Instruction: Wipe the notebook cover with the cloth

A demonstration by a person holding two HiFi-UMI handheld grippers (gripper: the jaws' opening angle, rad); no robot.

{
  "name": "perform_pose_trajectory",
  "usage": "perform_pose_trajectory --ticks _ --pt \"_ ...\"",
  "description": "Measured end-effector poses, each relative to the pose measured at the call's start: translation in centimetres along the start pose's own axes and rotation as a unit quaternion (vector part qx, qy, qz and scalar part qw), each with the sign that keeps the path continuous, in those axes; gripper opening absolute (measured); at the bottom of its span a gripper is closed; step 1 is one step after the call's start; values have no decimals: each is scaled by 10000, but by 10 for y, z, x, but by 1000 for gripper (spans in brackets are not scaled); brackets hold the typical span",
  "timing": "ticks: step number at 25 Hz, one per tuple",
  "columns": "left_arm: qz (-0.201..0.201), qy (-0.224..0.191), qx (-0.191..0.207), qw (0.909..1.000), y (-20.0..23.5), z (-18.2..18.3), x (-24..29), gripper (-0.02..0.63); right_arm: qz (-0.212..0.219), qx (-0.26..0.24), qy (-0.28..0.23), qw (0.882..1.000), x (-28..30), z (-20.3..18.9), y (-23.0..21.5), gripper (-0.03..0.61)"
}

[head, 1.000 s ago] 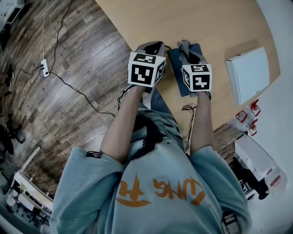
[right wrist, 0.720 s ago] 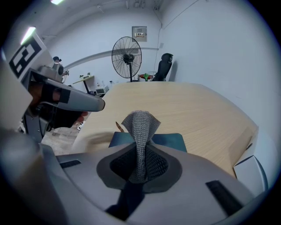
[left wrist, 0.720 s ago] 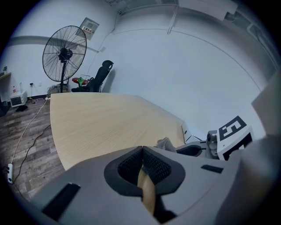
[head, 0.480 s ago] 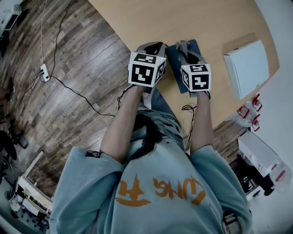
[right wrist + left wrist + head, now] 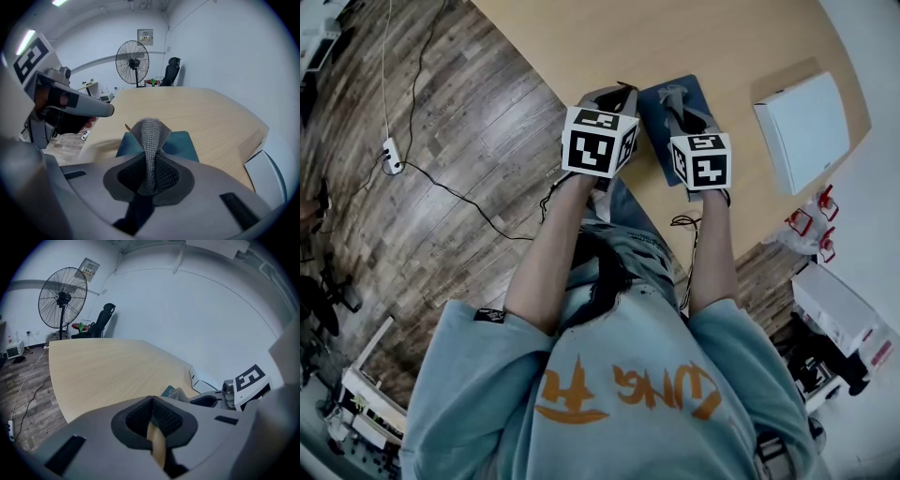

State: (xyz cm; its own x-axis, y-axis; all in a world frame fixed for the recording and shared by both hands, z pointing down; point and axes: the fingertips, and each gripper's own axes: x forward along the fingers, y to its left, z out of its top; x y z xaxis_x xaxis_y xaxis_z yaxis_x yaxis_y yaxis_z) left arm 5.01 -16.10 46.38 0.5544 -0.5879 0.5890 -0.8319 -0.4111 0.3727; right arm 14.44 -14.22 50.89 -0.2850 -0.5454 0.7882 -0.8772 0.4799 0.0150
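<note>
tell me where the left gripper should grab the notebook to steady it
Probably its left long edge, coming in from the left. The notebook lies flat, so only an edge offers a pinch, and that one is nearest the left gripper and away from the cloth.

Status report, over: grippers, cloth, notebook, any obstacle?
Left gripper shut, empty, beside the notebook. Right gripper shut on the cloth, over the notebook cover. White box apart to the right; nothing in the way.
</note>
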Motion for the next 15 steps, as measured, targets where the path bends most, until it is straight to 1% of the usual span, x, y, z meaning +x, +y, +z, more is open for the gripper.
perform_pose_trajectory --ticks 15 --pt "-64 38 151 9999 -22 -7 -3 18 -63 105 14 9999 -23 -26 -1 29"
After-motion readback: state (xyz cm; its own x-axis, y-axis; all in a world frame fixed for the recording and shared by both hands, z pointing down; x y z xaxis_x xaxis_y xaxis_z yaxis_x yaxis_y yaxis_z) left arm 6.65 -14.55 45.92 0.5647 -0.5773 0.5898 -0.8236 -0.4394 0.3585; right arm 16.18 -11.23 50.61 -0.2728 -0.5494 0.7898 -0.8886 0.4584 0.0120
